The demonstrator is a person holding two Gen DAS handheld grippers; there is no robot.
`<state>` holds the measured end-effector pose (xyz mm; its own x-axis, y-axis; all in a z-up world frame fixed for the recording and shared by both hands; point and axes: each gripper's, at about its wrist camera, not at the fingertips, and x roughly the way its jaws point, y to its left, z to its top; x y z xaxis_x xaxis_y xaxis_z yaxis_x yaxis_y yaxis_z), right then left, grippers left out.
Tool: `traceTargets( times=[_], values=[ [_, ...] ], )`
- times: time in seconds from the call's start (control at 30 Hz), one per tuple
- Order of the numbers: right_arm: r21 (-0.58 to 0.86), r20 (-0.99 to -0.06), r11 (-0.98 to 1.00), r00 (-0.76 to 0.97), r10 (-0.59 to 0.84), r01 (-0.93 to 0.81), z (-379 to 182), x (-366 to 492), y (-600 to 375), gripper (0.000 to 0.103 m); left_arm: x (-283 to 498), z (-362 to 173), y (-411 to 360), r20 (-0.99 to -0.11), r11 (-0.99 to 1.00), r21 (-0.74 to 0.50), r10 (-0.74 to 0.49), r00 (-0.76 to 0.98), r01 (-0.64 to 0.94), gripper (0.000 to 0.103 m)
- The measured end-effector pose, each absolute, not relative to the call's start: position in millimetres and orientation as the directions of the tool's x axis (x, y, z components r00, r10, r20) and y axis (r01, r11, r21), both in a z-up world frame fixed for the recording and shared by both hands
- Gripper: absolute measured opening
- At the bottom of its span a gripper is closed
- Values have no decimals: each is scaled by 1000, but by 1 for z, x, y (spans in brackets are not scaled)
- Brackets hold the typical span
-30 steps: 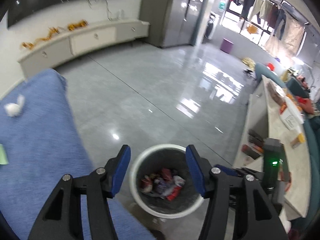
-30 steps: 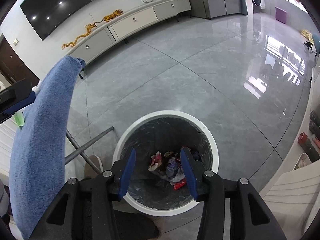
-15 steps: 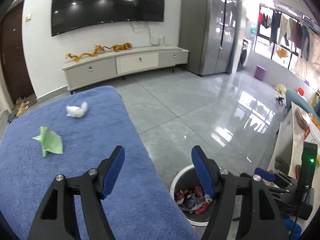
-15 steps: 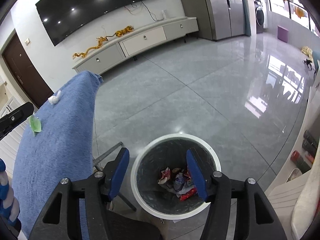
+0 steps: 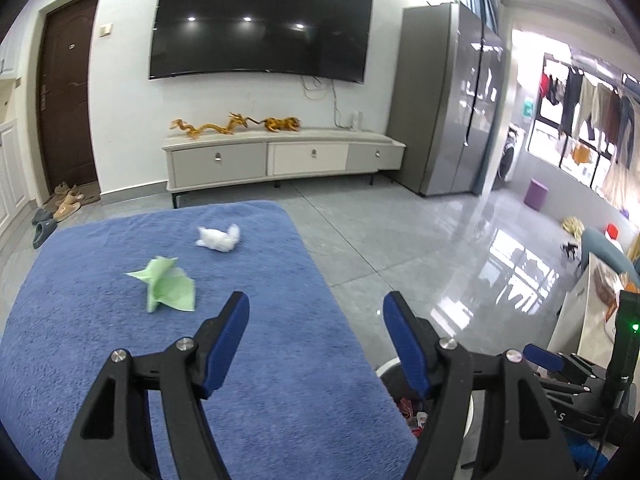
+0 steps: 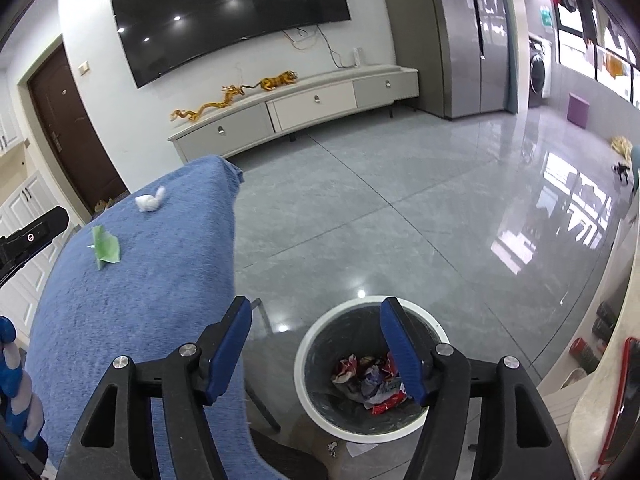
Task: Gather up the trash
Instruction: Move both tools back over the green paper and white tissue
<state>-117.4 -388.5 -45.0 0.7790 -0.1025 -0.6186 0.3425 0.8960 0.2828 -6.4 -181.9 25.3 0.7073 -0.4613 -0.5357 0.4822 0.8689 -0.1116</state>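
A crumpled green paper (image 5: 166, 285) and a white tissue wad (image 5: 219, 238) lie on the blue-covered table (image 5: 120, 360). Both show in the right wrist view too, the green paper (image 6: 105, 249) and the tissue (image 6: 150, 201). My left gripper (image 5: 316, 320) is open and empty above the table's right edge, short of the green paper. My right gripper (image 6: 316, 324) is open and empty above the white trash bin (image 6: 370, 364), which holds several wrappers. The bin's rim (image 5: 386, 368) peeks out beside the table in the left wrist view.
A grey tiled floor (image 6: 420, 220) spreads beyond the table. A TV console (image 5: 280, 158) stands against the far wall under a TV. A counter edge (image 6: 600, 380) with bottles is at the right. Table legs (image 6: 260, 400) stand beside the bin.
Both grippers have risen and tilted up from over the bin. The left one has swung left over the blue table, bringing the green paper and tissue into view. Both stay open.
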Motion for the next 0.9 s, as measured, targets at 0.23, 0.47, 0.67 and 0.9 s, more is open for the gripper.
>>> traceTargets(
  times=[0.23,0.47,0.67,0.9],
  values=[
    [209,-602,928,789,-125,307,-16,-114,-350,70,-13,34,-133,-473,903,-121,-418,776,412,68],
    [145,-574,954,808,-136,264,10,-108,-311,72,-15,39,-88,-403,927,-136,-374,836,349,68],
    [104,-563,967,815,-136,233,19,-97,-284,77,-6,37,-61,-415,932,-154,-363,834,329,68],
    [65,-556,975,819,-141,213,25,-85,-266,88,8,28,-47,-439,943,-152,-333,834,296,68]
  ],
)
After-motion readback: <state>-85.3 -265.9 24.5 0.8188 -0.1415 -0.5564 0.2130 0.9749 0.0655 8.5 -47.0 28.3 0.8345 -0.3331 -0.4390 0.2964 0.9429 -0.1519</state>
